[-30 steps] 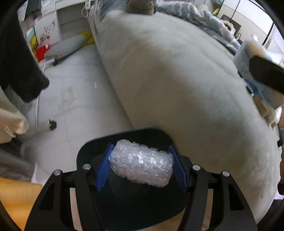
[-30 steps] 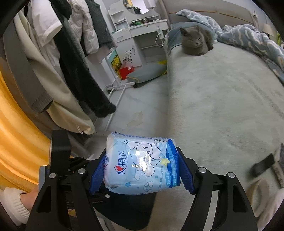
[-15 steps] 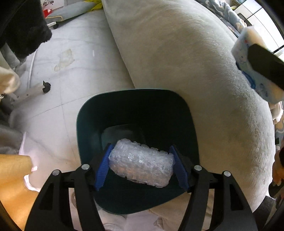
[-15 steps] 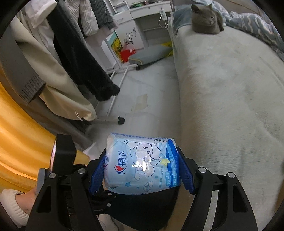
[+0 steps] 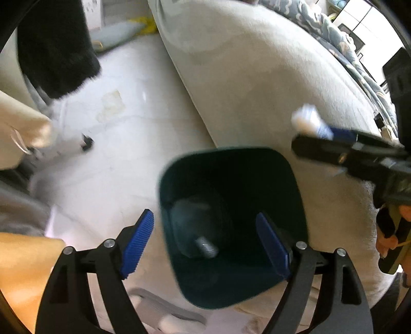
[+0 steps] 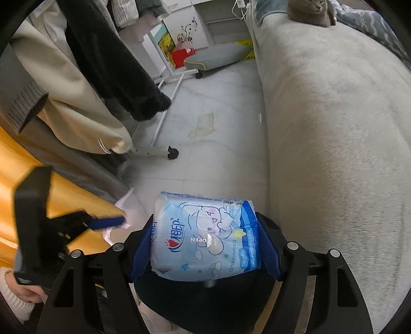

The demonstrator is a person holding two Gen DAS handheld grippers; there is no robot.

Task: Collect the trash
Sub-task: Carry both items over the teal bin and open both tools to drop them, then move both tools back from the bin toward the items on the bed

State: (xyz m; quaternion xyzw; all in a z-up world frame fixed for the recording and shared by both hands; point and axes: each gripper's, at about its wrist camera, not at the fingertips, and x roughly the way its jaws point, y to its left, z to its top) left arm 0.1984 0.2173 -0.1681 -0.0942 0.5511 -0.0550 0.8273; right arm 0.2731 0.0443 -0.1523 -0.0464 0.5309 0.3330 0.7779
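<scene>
A: The left gripper (image 5: 205, 244) is spread wide and empty above the bin (image 5: 295, 185), which stands against the bed (image 5: 257, 90). A small lump, perhaps trash, lies at the bin's bottom.

B: And the tissue pack (image 6: 205, 239)?

A: Clamped in the right gripper (image 6: 205, 246), over the bin. I'd centre it above the opening, then release.

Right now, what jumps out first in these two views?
The blue tissue pack clamped in the right gripper, held over the dark bin beside the bed. In the left wrist view, the left gripper is open and empty above that bin, with a small pale object blurred at its bottom. A grey cat sits on the bed's far end.
</scene>
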